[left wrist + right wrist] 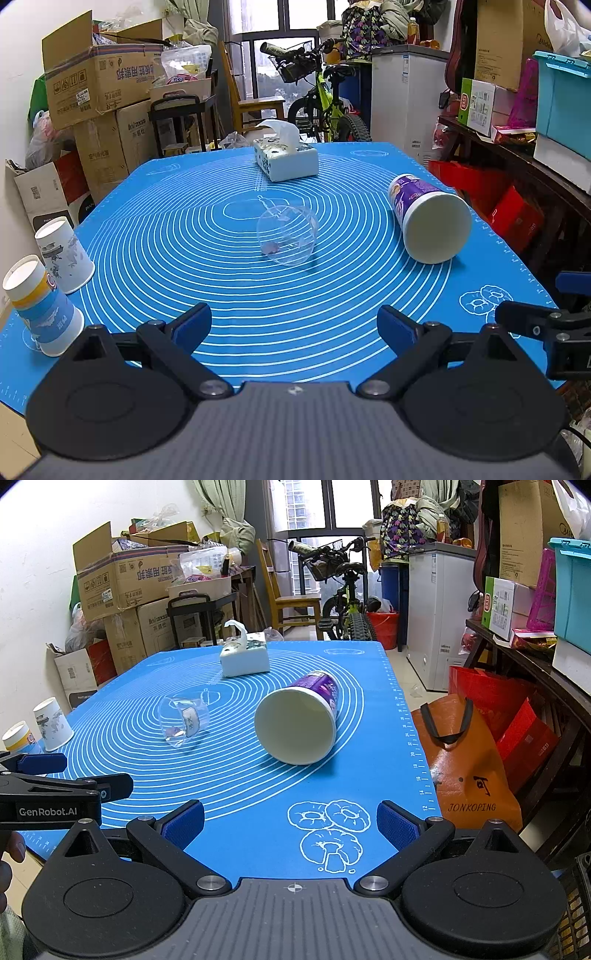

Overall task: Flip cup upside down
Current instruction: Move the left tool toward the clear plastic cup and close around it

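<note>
A clear plastic cup (287, 235) lies on its side at the middle of the blue mat (184, 258), also in the right wrist view (183, 720). A purple and white paper cup (430, 218) lies on its side to its right, mouth toward me, also in the right wrist view (301, 722). Two paper cups stand upside down at the mat's left edge, a white one (64, 254) and a blue and yellow one (40, 306). My left gripper (295, 326) is open and empty, short of the clear cup. My right gripper (291, 821) is open and empty near the front edge.
A tissue box (286, 157) stands at the far side of the mat. An orange bag (465, 764) and red boxes sit on the floor to the right of the table. Cardboard boxes (99, 85) are stacked at the back left, a bicycle (325, 99) behind.
</note>
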Demonstrator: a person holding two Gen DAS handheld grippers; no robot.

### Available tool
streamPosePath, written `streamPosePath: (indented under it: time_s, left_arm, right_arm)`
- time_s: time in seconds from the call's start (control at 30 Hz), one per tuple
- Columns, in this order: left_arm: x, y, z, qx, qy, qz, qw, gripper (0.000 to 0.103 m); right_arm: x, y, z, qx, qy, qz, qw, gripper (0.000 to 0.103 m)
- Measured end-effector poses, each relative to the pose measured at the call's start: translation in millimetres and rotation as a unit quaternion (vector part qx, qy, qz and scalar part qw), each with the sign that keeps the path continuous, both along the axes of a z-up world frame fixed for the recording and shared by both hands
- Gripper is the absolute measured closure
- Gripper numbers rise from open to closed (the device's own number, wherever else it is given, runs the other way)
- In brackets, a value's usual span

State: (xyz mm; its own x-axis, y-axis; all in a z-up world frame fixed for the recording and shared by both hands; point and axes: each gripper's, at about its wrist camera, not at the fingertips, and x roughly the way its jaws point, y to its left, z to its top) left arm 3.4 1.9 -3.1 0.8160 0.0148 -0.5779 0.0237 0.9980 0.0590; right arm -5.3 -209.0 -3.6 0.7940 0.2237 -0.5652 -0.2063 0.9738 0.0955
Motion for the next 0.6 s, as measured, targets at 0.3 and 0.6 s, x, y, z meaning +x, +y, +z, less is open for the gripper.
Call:
streamPosePath:
  time_s: [0.3, 0.6]
  left_arm:
    - [2.2, 0.6, 0.4, 0.001, 0.000, -0.004, 1.0000, 0.008]
    - [30.9, 6.6, 2.1, -0.008, 0.001, -0.015, 0.9999, 0.007]
  right_arm:
    - [1.9, 0.1, 2.7, 0.001, 0.000, 0.000, 1.000, 0.004]
    - [16.5, 6.5, -3.0, 0.003, -0.012, 0.001, 1.000, 0.004]
